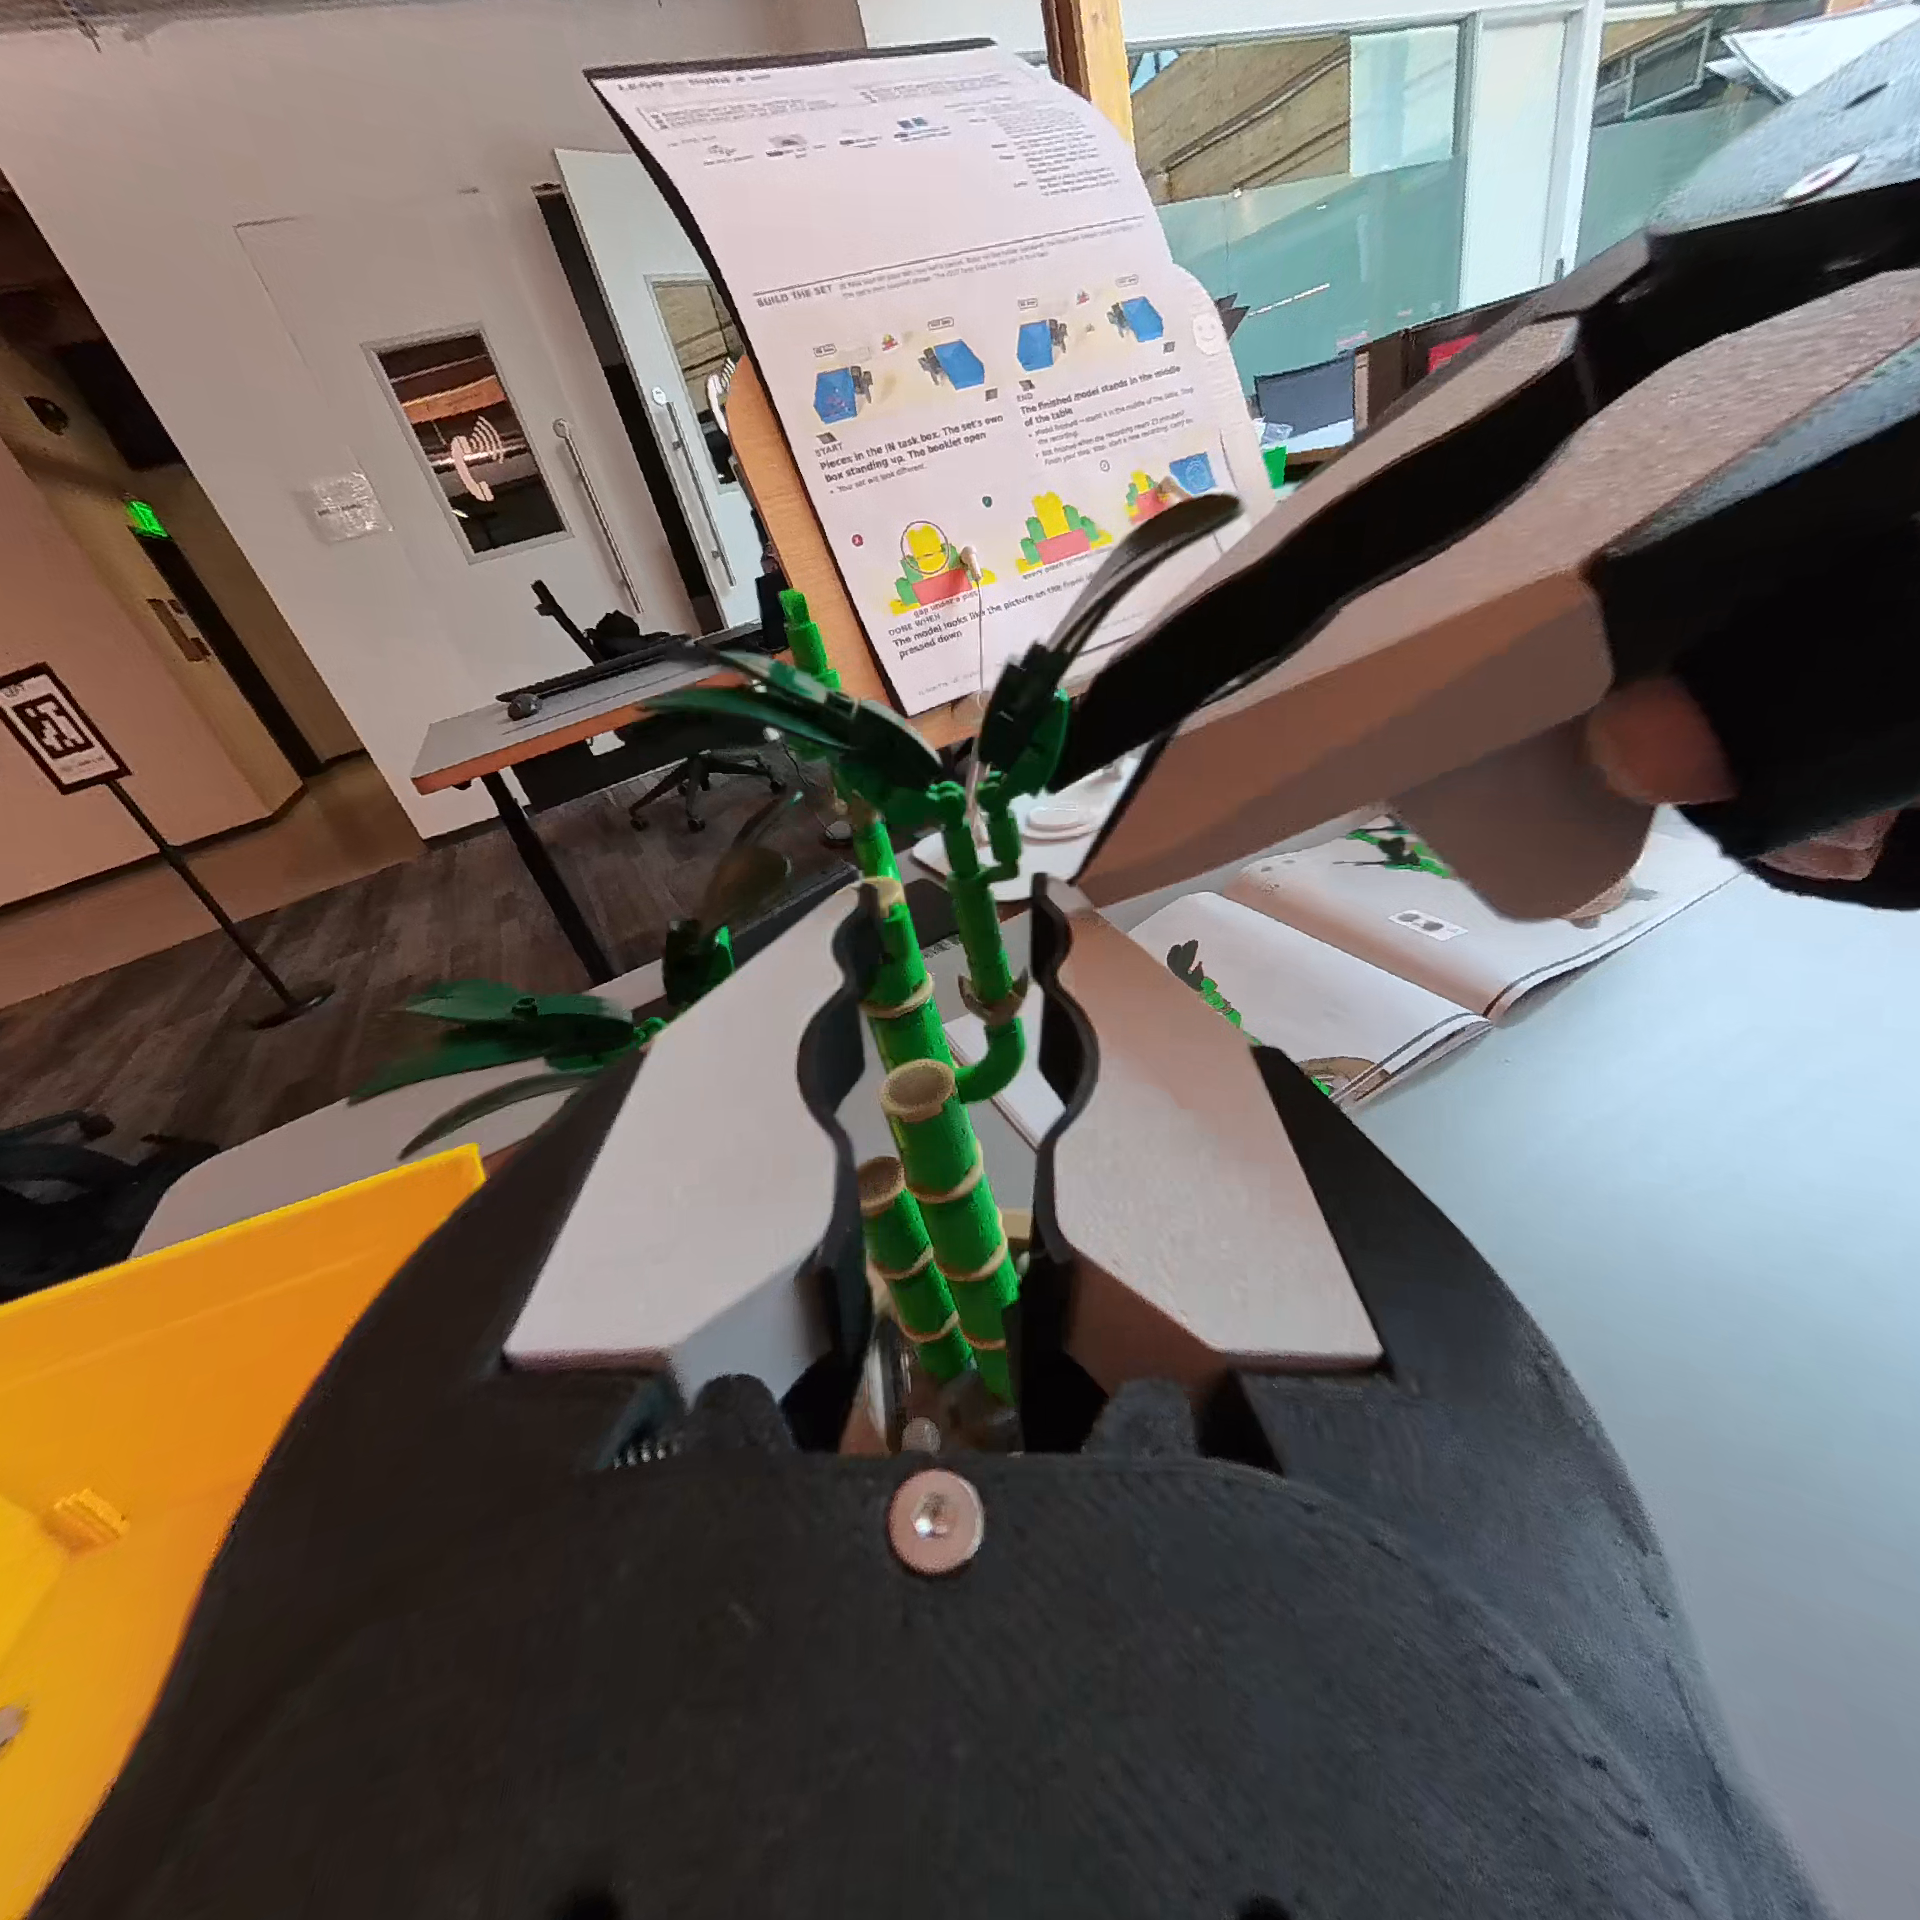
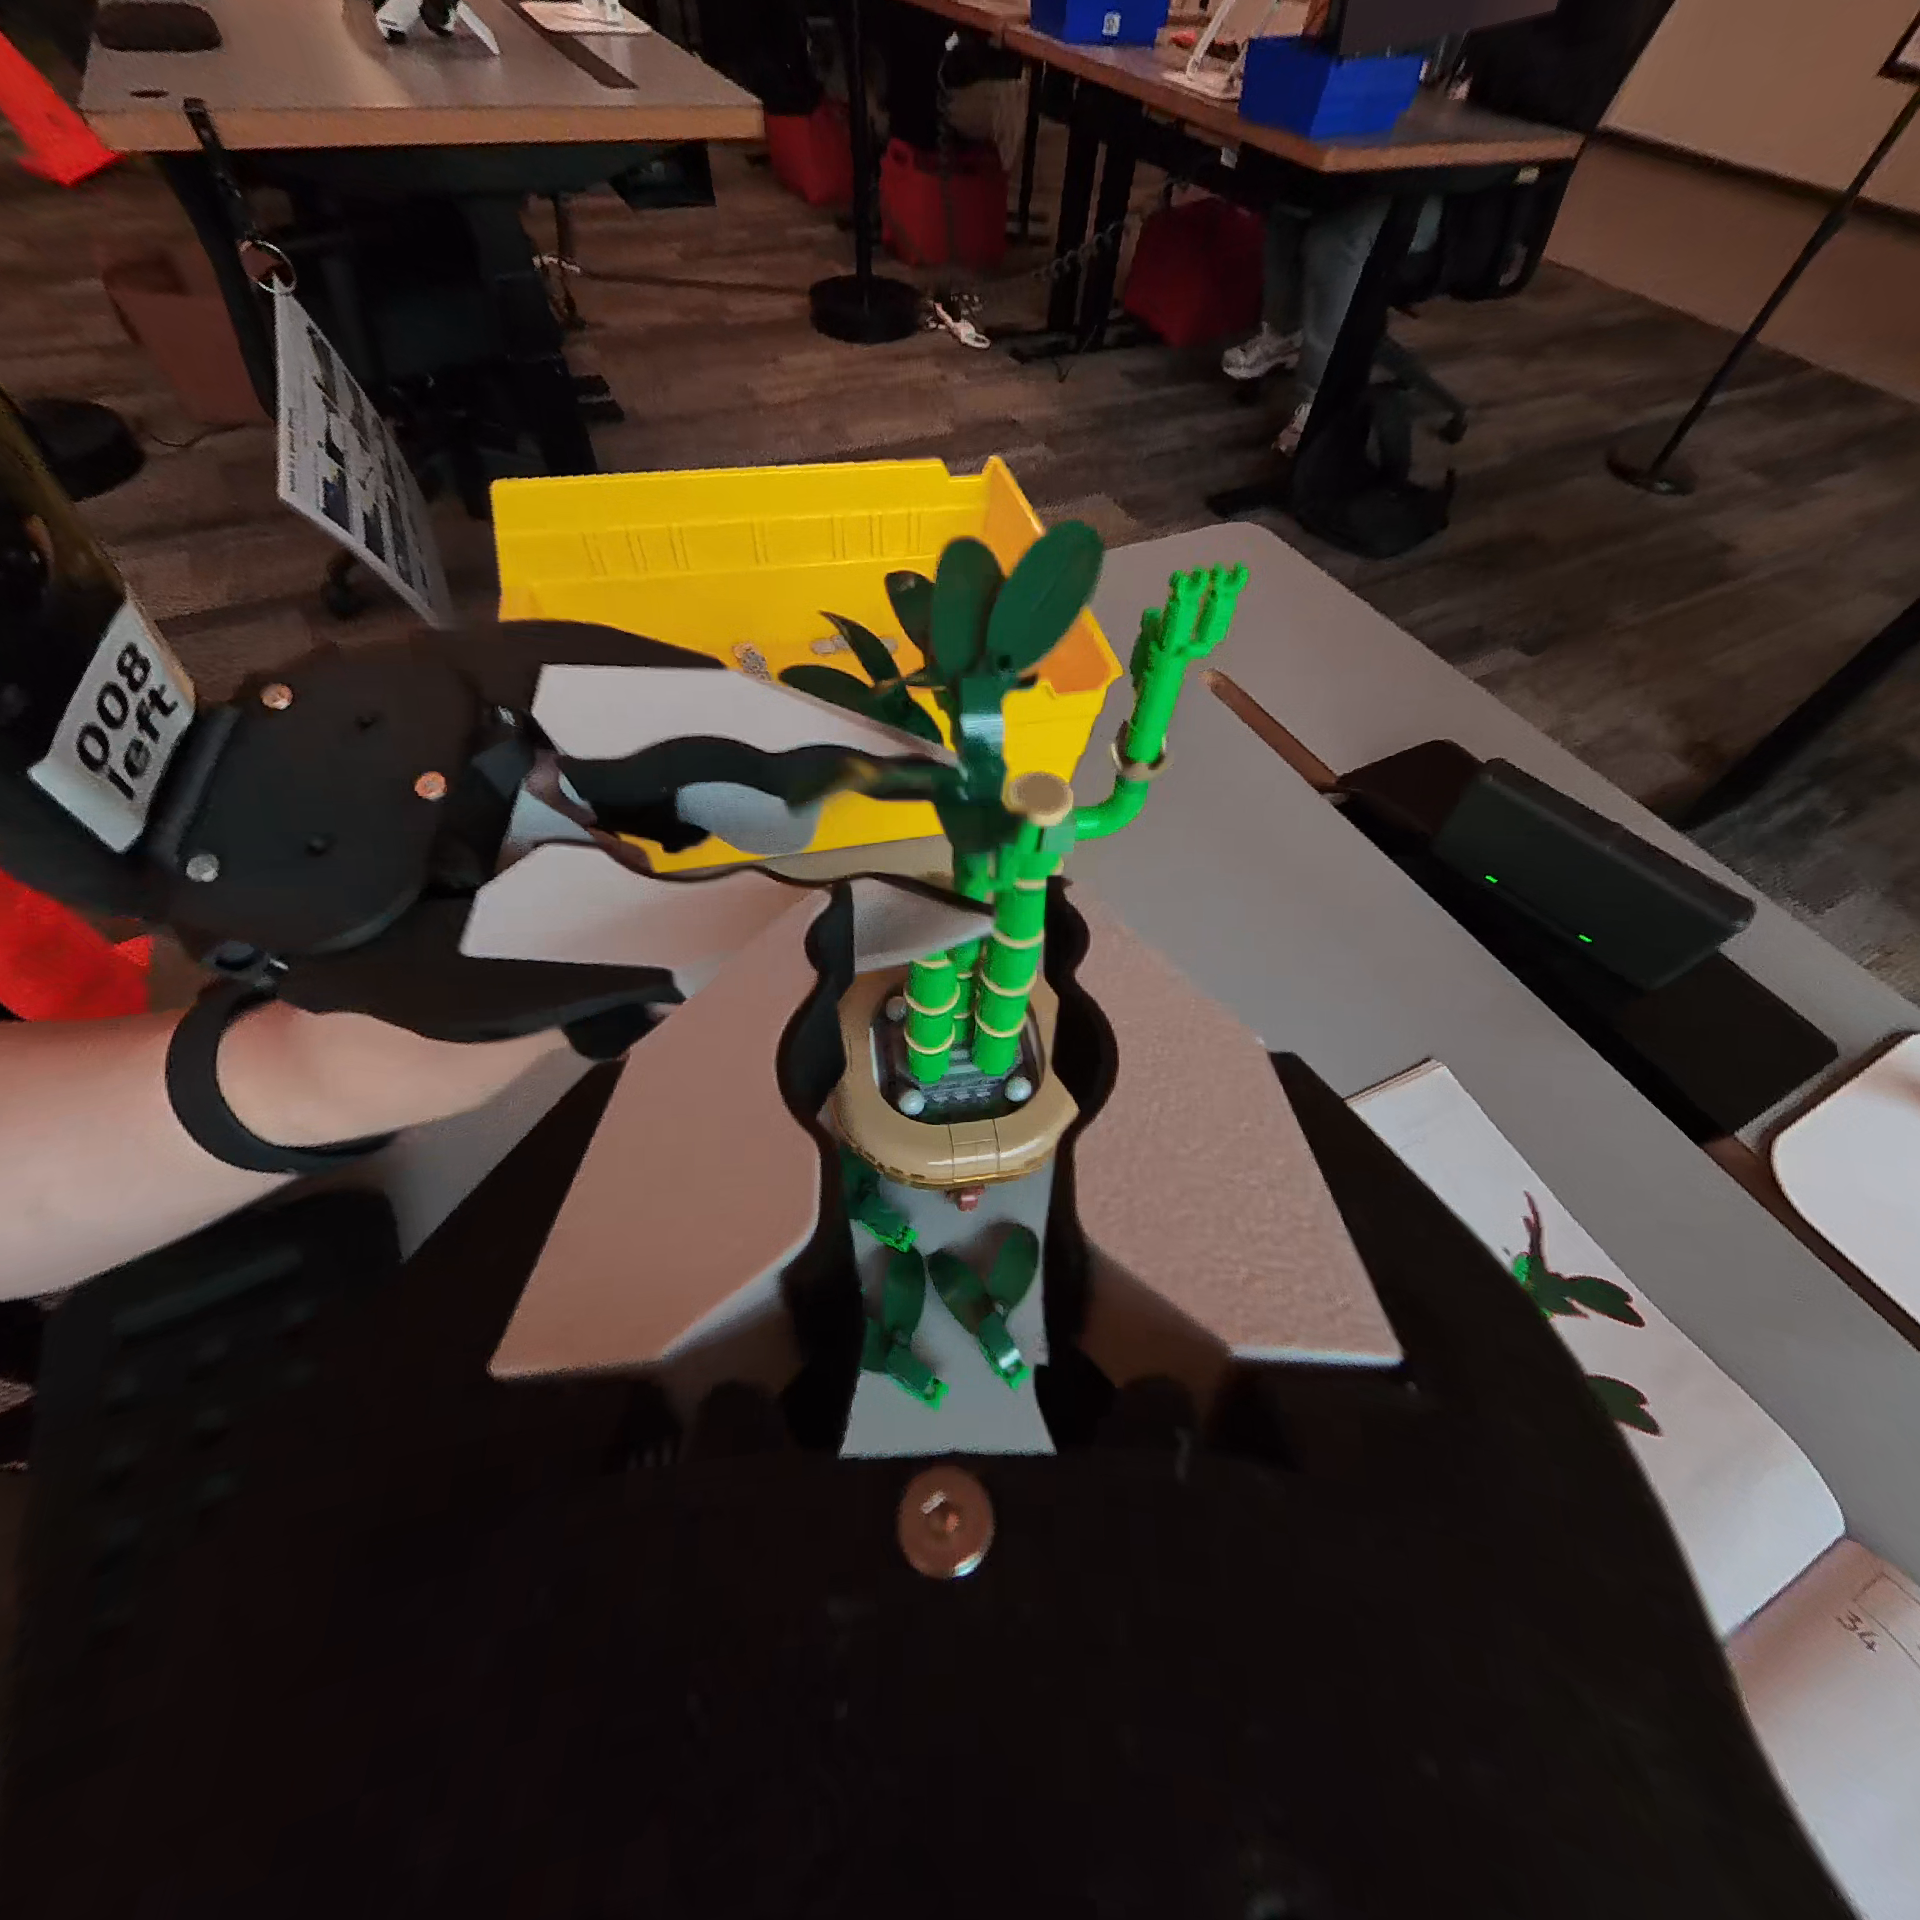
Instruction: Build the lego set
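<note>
A green bamboo model [image 2: 1013,935] with tan rings stands in a tan pot [image 2: 945,1143] on the grey table. My left gripper [image 1: 951,914] is closed around the lower stalks [image 1: 935,1164]; in the right wrist view it [image 2: 971,836] comes in from the left. My right gripper [image 2: 945,909] is open, its jaws set apart on either side of the upper stalks. In the left wrist view its tips [image 1: 1039,727] touch a dark green leaf cluster [image 1: 1023,717] at a thin stalk's top. Several loose leaf pieces [image 2: 956,1309] lie in front of the pot.
A yellow bin [image 2: 727,551] stands just behind the model and also shows in the left wrist view [image 1: 208,1351]. The open booklet [image 1: 1351,966] lies to the right. An instruction sheet on a stand [image 1: 935,364] rises behind. A black box [image 2: 1558,862] sits at the table's right edge. My left and right fingertips are right by each other. The tan pot [image 2: 945,1143] is about 15 cm from both grippers' fingertips.
</note>
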The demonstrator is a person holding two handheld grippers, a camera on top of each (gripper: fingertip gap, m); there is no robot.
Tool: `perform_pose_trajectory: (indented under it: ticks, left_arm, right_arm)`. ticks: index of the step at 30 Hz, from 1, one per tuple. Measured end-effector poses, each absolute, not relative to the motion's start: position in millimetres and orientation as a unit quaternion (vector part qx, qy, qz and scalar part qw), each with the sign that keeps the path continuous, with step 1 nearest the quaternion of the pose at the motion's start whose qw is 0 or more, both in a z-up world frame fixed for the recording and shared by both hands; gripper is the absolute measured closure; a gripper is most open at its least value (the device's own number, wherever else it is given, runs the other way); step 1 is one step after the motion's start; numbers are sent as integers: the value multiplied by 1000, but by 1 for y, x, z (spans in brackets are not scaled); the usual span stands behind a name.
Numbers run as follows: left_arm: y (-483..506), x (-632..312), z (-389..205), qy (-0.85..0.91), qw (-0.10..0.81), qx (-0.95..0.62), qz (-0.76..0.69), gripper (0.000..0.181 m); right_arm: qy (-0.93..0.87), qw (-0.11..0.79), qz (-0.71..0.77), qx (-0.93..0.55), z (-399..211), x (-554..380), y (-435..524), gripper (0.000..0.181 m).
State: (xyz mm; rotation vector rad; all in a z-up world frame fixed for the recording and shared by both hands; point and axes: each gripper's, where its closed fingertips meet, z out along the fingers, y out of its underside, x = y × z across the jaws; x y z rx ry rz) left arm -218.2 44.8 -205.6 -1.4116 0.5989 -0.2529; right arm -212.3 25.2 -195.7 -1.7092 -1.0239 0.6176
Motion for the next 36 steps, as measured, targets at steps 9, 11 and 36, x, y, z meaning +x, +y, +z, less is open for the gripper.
perform_pose_trajectory:
  ticks: [9,11,36]
  left_arm:
    - [9,-249,-245,245,667,-694,-119,135]
    - [9,-261,-261,228,650,-716,-115,130]
    - [43,-253,-351,273,481,-826,-108,98]
  right_arm:
    - [-476,410,305,-716,-310,-159,3,146]
    - [-496,393,321,-705,-330,-156,-5,149]
    - [-653,349,286,-608,-357,-215,59,114]
